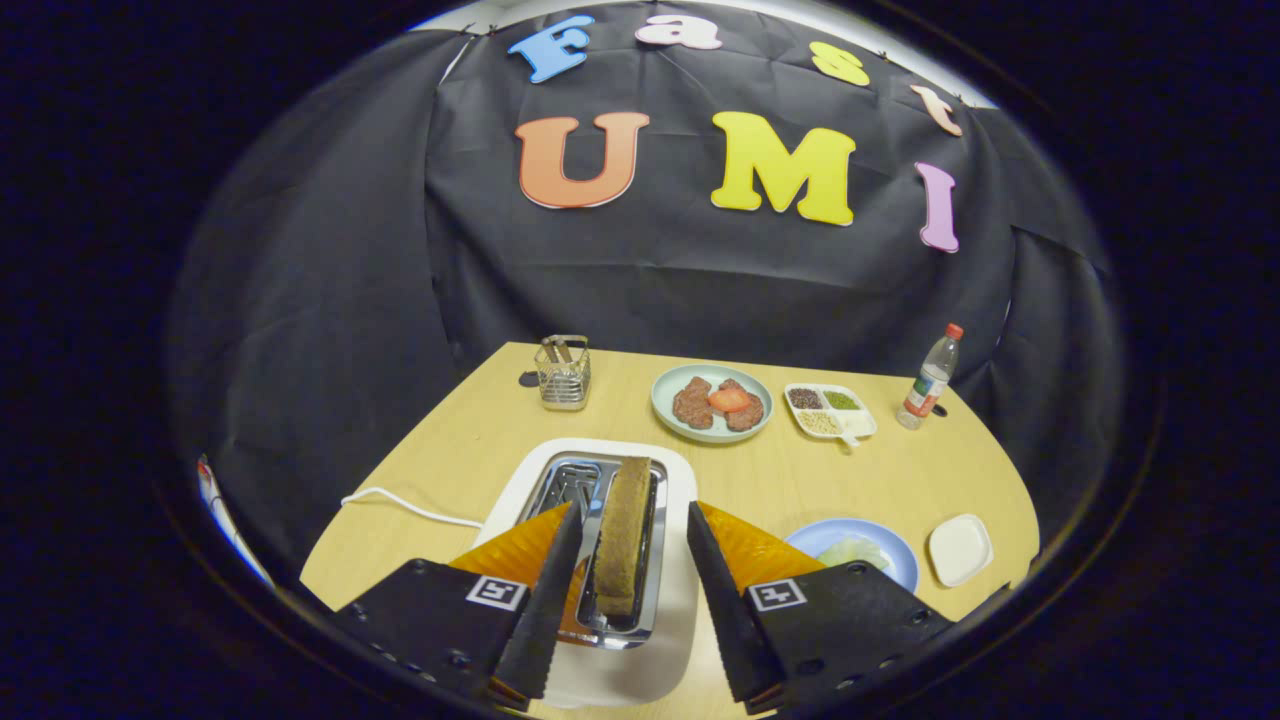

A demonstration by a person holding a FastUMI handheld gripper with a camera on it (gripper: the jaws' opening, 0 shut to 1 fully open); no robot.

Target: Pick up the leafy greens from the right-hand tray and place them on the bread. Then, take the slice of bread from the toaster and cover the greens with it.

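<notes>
Brown bread slice (622, 530) stands upright in the right-hand slot of the white toaster (600, 560), on the wooden table (480, 430). The gripper (628, 560) is positioned over the toaster with its fingers spread wide, one on each side of the slice; neither finger appears to touch it. Grasp not yet made.

Task status, judged from the layout: the leafy greens (852, 552) lie on the blue plate (825, 535) just right of the right finger. Whether bread lies beneath them cannot be told. If so, the first stage is complete. A small white tray (960, 548) sits bare beside that plate.

Remaining: close on the slice, lift it clear of the slot, carry it to the blue plate, lay it over the greens
</notes>
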